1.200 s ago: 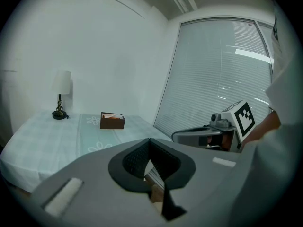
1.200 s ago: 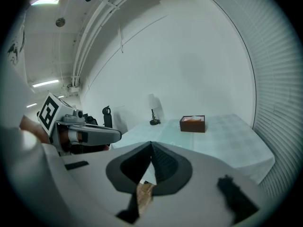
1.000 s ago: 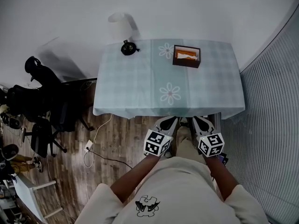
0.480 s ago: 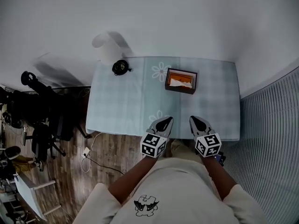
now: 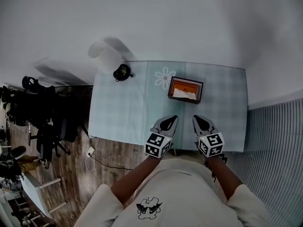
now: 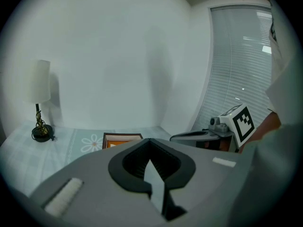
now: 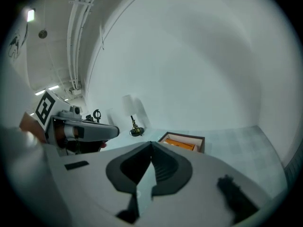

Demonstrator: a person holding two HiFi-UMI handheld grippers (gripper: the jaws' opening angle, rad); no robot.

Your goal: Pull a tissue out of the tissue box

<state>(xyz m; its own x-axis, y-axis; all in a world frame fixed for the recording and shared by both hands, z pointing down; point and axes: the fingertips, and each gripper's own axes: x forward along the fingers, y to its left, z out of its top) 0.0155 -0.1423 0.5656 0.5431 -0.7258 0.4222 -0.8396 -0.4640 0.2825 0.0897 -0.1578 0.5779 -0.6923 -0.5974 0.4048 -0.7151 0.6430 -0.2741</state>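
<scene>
A dark brown tissue box (image 5: 185, 89) with an orange inside and a white tissue showing stands on the far half of the table (image 5: 123, 112), which has a pale blue checked cloth. My left gripper (image 5: 173, 118) and right gripper (image 5: 195, 118) hover side by side over the table's near edge, short of the box, both shut and empty. In the left gripper view the box (image 6: 121, 138) lies ahead beyond the shut jaws (image 6: 150, 142), with the right gripper (image 6: 203, 136) alongside. The right gripper view shows the box (image 7: 182, 142) ahead of its shut jaws (image 7: 151, 144).
A table lamp (image 5: 110, 59) with a white shade and black base stands at the table's far left corner. Black office chairs (image 5: 45, 122) and a floor cable (image 5: 94, 157) lie to the left. Window blinds (image 5: 279, 164) run along the right; a white wall is behind the table.
The person has stepped up to the table. Both grippers, earlier over the floor in front of it, now reach over its near edge, closer to the box. Both stayed shut.
</scene>
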